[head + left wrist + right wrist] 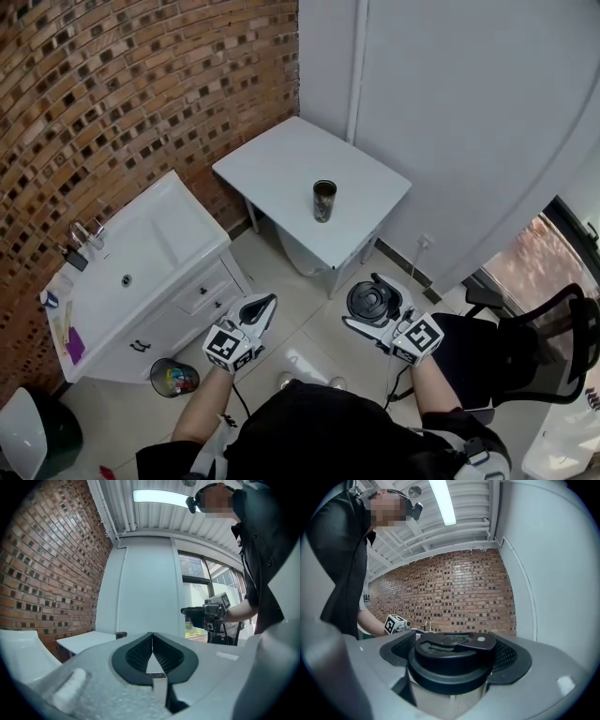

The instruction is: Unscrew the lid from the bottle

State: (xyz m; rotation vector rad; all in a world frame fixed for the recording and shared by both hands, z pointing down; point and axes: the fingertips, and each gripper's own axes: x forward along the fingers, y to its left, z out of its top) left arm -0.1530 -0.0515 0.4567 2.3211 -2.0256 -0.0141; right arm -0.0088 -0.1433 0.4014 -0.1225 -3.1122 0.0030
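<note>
A dark, cylindrical bottle (323,201) stands upright with its top open on the small white table (281,159). It shows small and far in the left gripper view (121,634). The round black lid (372,300) is off the bottle, and my right gripper (367,305) is shut on it, held low in front of the person, well short of the table. In the right gripper view the lid (452,658) fills the space between the jaws, with a pale part under it. My left gripper (266,304) is shut with nothing in it, its pads meeting (151,639).
A white vanity with a sink (141,253) stands left against the brick wall. A small bin (173,377) sits on the tiled floor below it. A black chair (562,328) is at the right, and a dark bin (37,431) at the lower left.
</note>
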